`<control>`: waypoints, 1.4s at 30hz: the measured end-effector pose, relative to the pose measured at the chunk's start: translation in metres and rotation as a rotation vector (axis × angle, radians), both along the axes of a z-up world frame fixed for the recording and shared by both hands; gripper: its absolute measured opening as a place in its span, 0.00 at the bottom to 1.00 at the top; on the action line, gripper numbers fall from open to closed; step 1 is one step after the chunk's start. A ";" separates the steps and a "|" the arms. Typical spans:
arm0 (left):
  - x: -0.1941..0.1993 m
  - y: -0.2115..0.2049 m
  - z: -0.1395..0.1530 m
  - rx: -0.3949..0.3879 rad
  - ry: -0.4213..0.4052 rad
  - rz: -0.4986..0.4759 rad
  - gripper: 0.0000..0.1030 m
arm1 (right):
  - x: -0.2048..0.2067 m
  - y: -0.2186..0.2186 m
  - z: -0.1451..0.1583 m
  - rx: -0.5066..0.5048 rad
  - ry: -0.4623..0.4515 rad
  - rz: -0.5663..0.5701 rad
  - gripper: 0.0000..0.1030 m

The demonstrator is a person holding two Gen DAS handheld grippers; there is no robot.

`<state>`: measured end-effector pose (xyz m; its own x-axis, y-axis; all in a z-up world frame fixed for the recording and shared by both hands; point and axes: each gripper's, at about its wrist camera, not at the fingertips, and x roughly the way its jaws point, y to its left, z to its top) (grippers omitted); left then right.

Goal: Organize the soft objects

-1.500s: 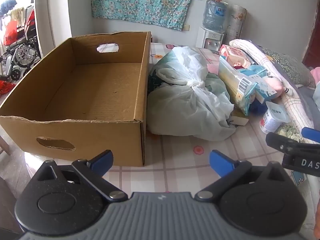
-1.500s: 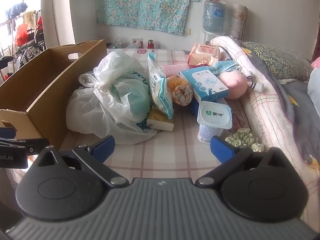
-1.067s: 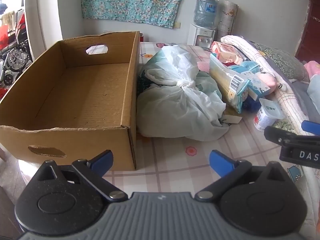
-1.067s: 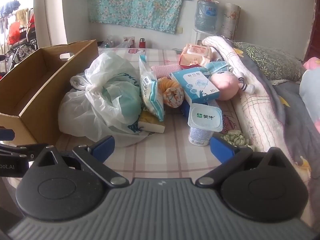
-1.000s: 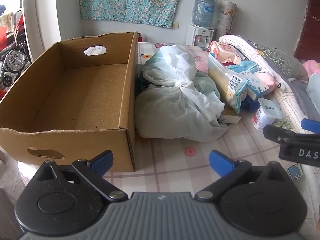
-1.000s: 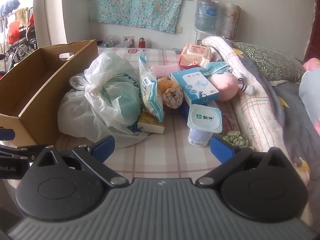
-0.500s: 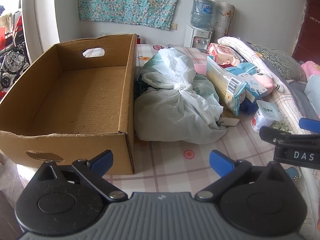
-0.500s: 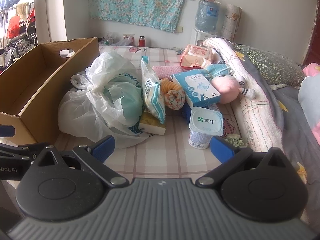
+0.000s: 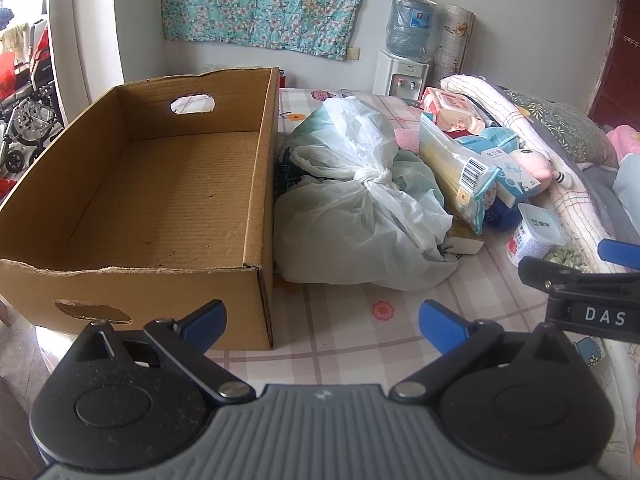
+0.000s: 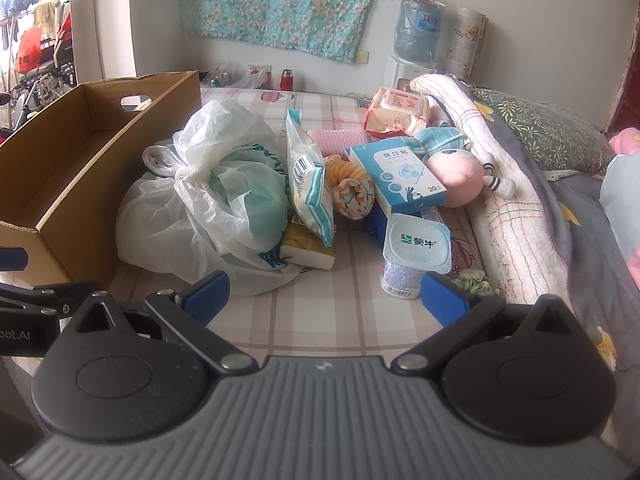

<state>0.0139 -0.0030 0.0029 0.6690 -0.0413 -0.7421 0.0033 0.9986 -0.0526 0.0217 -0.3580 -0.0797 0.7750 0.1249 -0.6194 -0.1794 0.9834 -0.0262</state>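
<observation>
From the left wrist camera, the left gripper (image 9: 322, 326) hangs wide open and empty above a checked bedsheet (image 9: 344, 336), its blue-tipped fingers (image 9: 204, 322) spread before the near corner of an open cardboard box (image 9: 256, 208) that holds nothing visible. A knotted white plastic bag (image 9: 360, 208) stuffed with soft goods lies against the box's right wall; beside it lean a barcode-labelled packet (image 9: 460, 176), a blue-and-white carton (image 9: 508, 174), a pink plush toy (image 9: 536, 166) and a yogurt cup (image 9: 534, 234). The other tool intrudes at the right edge. From the right wrist camera, the right gripper (image 10: 324, 294) is likewise spread wide and grips nothing, poised low over the sheet just short of the pile. The plastic bag (image 10: 208, 204) sits left of centre, touching the cardboard box (image 10: 80, 184); the packet (image 10: 310, 188) stands tilted against it over a yellow sponge block (image 10: 306, 250). A rolled orange striped cloth (image 10: 352, 190), the carton (image 10: 398, 174), the plush toy (image 10: 460, 176), a wet-wipes pack (image 10: 398, 110) and a folded pink cloth (image 10: 336, 138) crowd behind, the yogurt cup (image 10: 414, 254) and a green scrunchie (image 10: 474, 282) nearest the right finger. A rolled quilt (image 10: 508, 184) runs along the right.
</observation>
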 end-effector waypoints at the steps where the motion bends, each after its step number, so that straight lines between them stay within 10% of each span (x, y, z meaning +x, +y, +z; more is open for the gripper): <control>1: 0.000 0.000 0.000 0.000 0.001 0.001 1.00 | 0.000 0.000 0.000 0.000 0.000 0.000 0.99; 42: -0.001 0.001 -0.002 -0.001 0.008 0.008 1.00 | 0.002 0.003 -0.001 -0.002 0.003 -0.001 0.99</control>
<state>0.0131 -0.0017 0.0007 0.6633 -0.0369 -0.7474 -0.0046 0.9986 -0.0533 0.0236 -0.3547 -0.0810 0.7736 0.1230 -0.6217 -0.1787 0.9835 -0.0279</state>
